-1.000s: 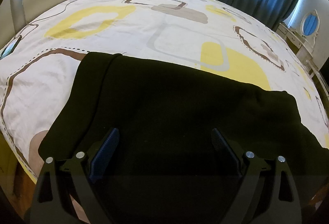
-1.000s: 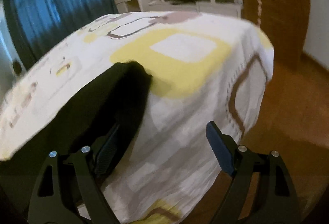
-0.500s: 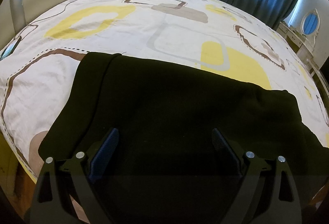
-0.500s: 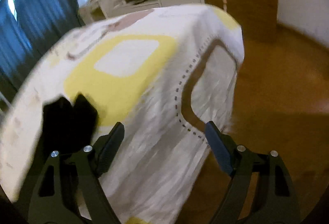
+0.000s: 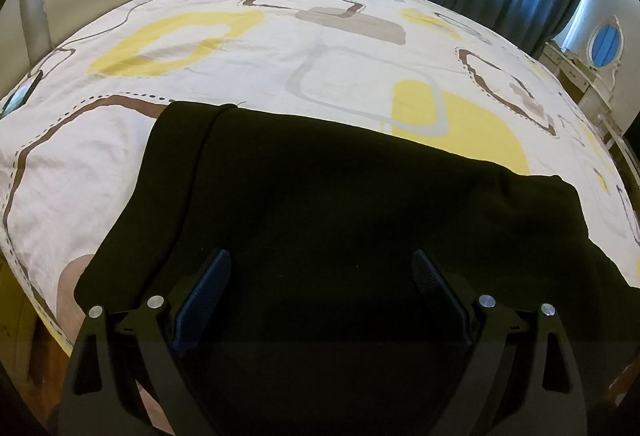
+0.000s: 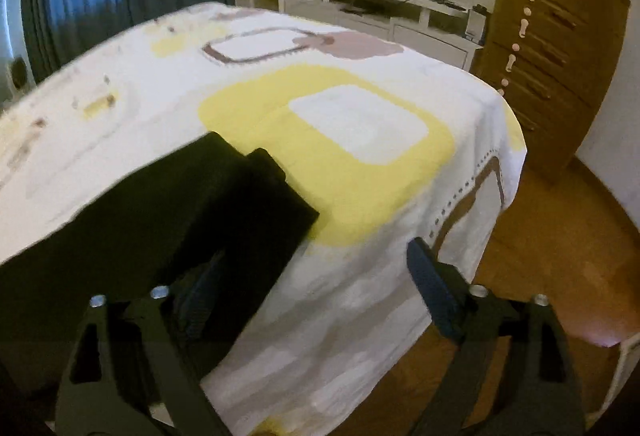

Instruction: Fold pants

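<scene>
Your left tool [image 5: 320,296] hangs with its jaws wide apart and nothing between them, low over the middle of the pants [image 5: 340,204]. Your right tool [image 6: 312,276] is just as wide apart and empty, its left finger over the black cloth and its right finger out past the bed's near corner, over the wooden floor [image 6: 560,256].

The pants [image 6: 180,204] lie flat along the near edge of the bed [image 5: 240,56], the waist to the left and the two leg ends side by side to the right, one cuff a little ahead of the other. They look already doubled leg on leg, so the next fold is probably lengthwise.

Watch the cuffs: they are not lined up, so pinching only the upper layer would drag it off the lower one and skew the fold. The cloth sits close to the bed's edge, so a pull toward you could slide it off. The sheet is loose and wrinkled, and a deep bite may catch it too.
</scene>
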### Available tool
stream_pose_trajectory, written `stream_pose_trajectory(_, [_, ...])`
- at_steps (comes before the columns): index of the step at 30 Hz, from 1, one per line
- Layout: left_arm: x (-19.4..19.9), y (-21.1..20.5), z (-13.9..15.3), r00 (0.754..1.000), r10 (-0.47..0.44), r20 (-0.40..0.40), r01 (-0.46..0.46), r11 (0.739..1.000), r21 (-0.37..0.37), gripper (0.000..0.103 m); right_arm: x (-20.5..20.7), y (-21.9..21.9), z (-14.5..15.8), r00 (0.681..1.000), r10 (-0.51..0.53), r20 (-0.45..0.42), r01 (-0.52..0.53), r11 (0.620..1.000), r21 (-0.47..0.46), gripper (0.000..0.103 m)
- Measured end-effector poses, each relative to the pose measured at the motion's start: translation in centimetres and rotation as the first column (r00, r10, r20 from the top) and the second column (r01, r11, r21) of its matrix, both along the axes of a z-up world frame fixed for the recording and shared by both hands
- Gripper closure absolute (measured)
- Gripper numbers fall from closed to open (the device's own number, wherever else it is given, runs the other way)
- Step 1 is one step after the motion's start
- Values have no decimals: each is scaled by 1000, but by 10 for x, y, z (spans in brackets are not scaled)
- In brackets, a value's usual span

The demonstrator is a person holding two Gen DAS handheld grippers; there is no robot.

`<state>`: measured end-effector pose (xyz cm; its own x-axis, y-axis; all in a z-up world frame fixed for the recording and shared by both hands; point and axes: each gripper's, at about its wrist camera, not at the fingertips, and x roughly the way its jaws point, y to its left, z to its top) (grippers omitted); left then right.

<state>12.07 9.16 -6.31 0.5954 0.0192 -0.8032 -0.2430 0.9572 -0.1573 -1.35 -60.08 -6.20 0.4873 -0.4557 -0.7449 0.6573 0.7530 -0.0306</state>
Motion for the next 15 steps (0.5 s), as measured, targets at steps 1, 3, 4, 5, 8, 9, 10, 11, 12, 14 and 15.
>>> stream_pose_trajectory(1, [0, 0, 0, 1000, 0, 0, 0, 1000, 1, 12, 1, -4, -2, 1000, -9, -10, 9, 1000, -13, 14])
stream_pose_trajectory(3, [0, 0, 0, 1000, 1, 0, -1, 1000, 3, 12, -3, -14, -5, 999, -39, -23, 38, 999, -28, 14])
stream_pose_trajectory(4, [0, 1, 0, 1000, 2, 0, -2, 1000, 2, 12, -11, -21, -5, 998, -68, -16, 67, 997, -23, 14])
stream_pose_trajectory(5, [0, 1, 0, 1000, 2, 1, -2, 1000, 2, 12, -18, -29, -6, 995, -104, -15, 103, 994, -21, 14])
stream_pose_trajectory(8, [0, 1, 0, 1000, 1, 2, -1, 1000, 3, 12, -58, -65, -14, 963, -268, -20, 269, 962, 42, 14])
stream_pose_trajectory(9, [0, 0, 0, 1000, 1, 2, -1, 1000, 5, 12, -68, -71, -14, 963, -271, 10, 269, 959, 89, 14])
stream_pose_trajectory(10, [0, 0, 0, 1000, 1, 1, -1, 1000, 7, 12, -76, -75, -11, 965, -259, 49, 251, 960, 128, 14])
stream_pose_trajectory(11, [0, 0, 0, 1000, 1, 1, -1, 1000, 7, 12, -81, -76, -6, 968, -238, 86, 222, 962, 157, 14])
stream_pose_trajectory(12, [0, 0, 0, 1000, 2, 1, -2, 1000, 6, 12, -84, -77, -1, 969, -205, 140, 172, 961, 218, 14])
stream_pose_trajectory(14, [0, 0, 0, 1000, 2, 1, -2, 1000, 7, 12, -91, -80, 6, 940, -201, 275, 75, 910, 409, 14])
stream_pose_trajectory(15, [0, 0, 0, 1000, 3, 1, -3, 1000, 8, 12, -91, -79, 7, 925, -210, 317, 39, 881, 471, 14])
